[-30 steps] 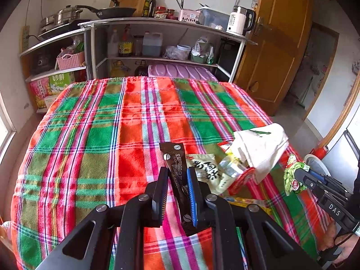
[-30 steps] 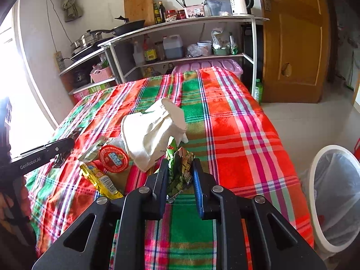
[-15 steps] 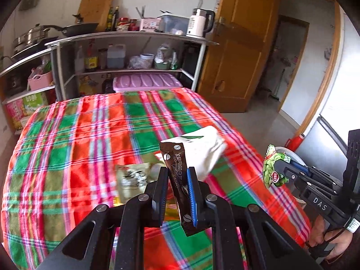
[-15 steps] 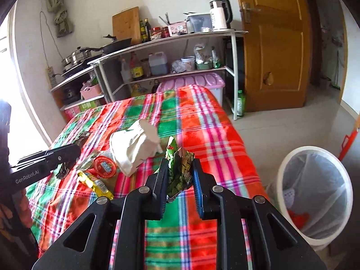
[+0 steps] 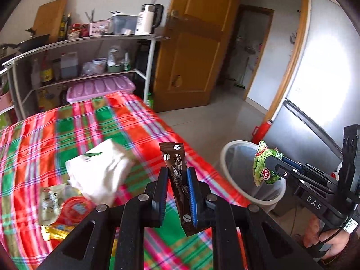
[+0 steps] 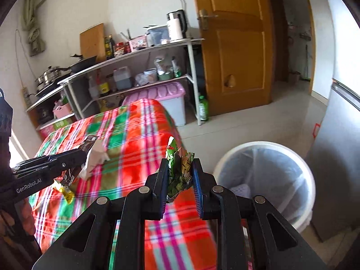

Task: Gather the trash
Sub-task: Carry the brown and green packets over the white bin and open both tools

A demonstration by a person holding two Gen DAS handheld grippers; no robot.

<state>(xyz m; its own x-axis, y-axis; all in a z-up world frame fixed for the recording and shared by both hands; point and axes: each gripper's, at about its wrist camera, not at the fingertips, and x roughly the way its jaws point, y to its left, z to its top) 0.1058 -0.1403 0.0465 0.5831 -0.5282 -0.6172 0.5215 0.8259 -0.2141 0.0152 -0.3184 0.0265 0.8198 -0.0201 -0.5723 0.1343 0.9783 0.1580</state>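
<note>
Plaid cloth (image 5: 94,121) covers the bed beside a lined white bin (image 6: 267,175) on the floor. Your left hand-held gripper (image 5: 177,181) clamps a brown coffee sachet (image 5: 177,168) above the bed's near corner. Your right hand-held gripper (image 6: 180,172) pinches a crumpled green wrapper (image 6: 180,168) near the bin's rim. More wrappers (image 5: 65,211) and a white bag (image 5: 101,171) lie near the bed's edge.

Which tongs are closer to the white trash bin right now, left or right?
Right. The right tongs, holding a green wrapper, hang at the white trash bin rim; the left tongs, gripping a brown sachet, are above the bed.
</note>
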